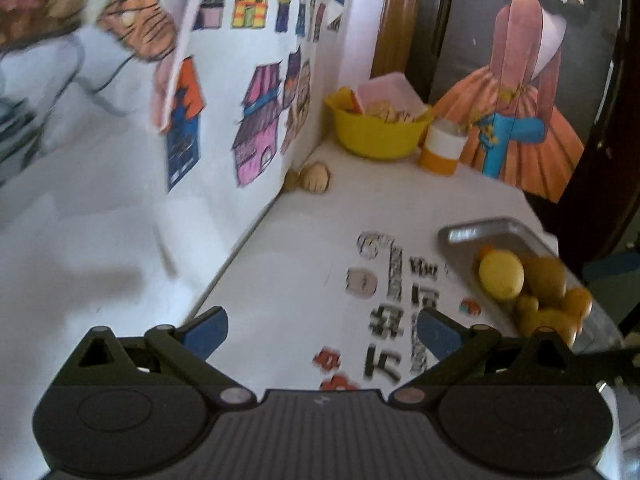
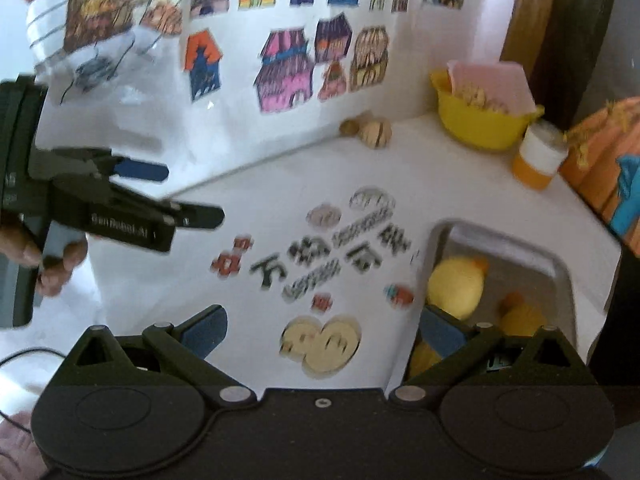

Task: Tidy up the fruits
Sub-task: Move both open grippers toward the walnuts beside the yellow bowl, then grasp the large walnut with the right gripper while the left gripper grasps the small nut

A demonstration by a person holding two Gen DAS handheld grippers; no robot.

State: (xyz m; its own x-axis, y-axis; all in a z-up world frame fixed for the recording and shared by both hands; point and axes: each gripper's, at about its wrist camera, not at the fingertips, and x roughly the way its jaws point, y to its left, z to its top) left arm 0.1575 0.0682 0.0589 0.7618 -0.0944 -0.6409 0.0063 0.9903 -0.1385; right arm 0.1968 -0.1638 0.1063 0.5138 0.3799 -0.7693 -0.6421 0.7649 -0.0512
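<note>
- The left gripper (image 1: 322,334), black with blue finger pads, hangs above the white tabletop (image 1: 304,248) with its jaws spread wide and nothing between them; its fingers point toward the far corner where the wall meets the table.
- In the right wrist view the same left gripper (image 2: 192,196) shows side-on at the left edge, held in a person's hand (image 2: 40,256) wrapped round the grey handle, raised clear of the table.
- The right gripper (image 2: 322,334), also black with blue pads, is open wide and empty; its right finger sits over the near-left corner of the tray, its left finger over bare table.
- One rectangular silver metal tray (image 2: 560,276) lies on the right side of the table and holds the fruit.
- One round pale-yellow lemon-like fruit (image 1: 501,276) lies in the tray; beside it lie darker yellow-orange fruits (image 1: 546,280), about four or five in the left wrist view, though blur and the gripper's body hide part of the pile, so I cannot tell the exact count.
- One yellow plastic bowl (image 1: 376,136) stands in the far corner with a pink lid-like piece (image 1: 390,88) propped in it.
- One orange-and-white cylindrical container (image 1: 442,148) stands just beside the bowl.
- Two small tan round objects (image 2: 370,130) rest against the wall, touching each other.
- Printed characters and stickers (image 2: 320,264) cover the middle of the table.
</note>
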